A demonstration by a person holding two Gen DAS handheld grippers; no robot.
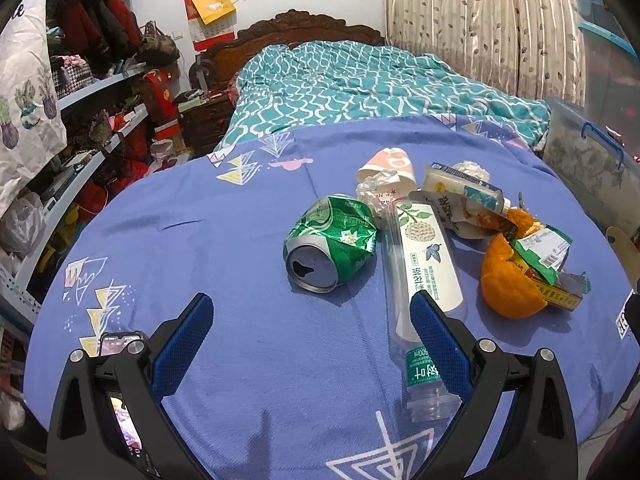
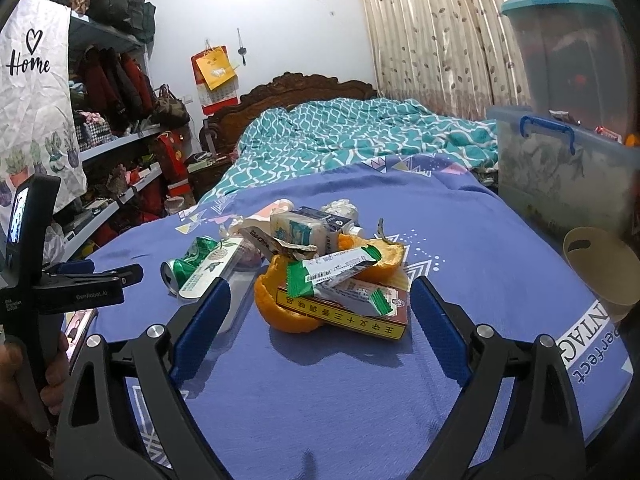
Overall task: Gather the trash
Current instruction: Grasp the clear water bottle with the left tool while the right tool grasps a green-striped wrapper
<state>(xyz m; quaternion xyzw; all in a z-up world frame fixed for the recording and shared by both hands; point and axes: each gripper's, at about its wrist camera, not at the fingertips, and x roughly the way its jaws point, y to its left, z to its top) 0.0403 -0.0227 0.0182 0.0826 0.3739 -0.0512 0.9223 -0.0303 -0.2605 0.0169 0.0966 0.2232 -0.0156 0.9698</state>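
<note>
A heap of trash lies on the blue bedsheet [image 1: 240, 240]. My left gripper [image 1: 312, 304] is open just short of a crushed green can [image 1: 332, 248]. Its right finger overlaps a clear plastic bottle [image 1: 424, 272] with a white label. My right gripper [image 2: 320, 292] is also open, its pads on either side of an orange peel [image 2: 280, 312] and a red and yellow box [image 2: 352, 316] without pressing on them. A green and white wrapper [image 2: 340, 276] lies on top of the box. Behind are a small carton [image 2: 296, 228] and crumpled paper [image 1: 380, 188].
A beige paper bin [image 2: 600, 272] stands at the sheet's right edge, below a clear storage box [image 2: 560, 176]. A teal quilt [image 1: 360, 80] covers the far bed. Cluttered shelves [image 1: 100, 120] run along the left. A phone [image 1: 120, 344] lies by the left finger.
</note>
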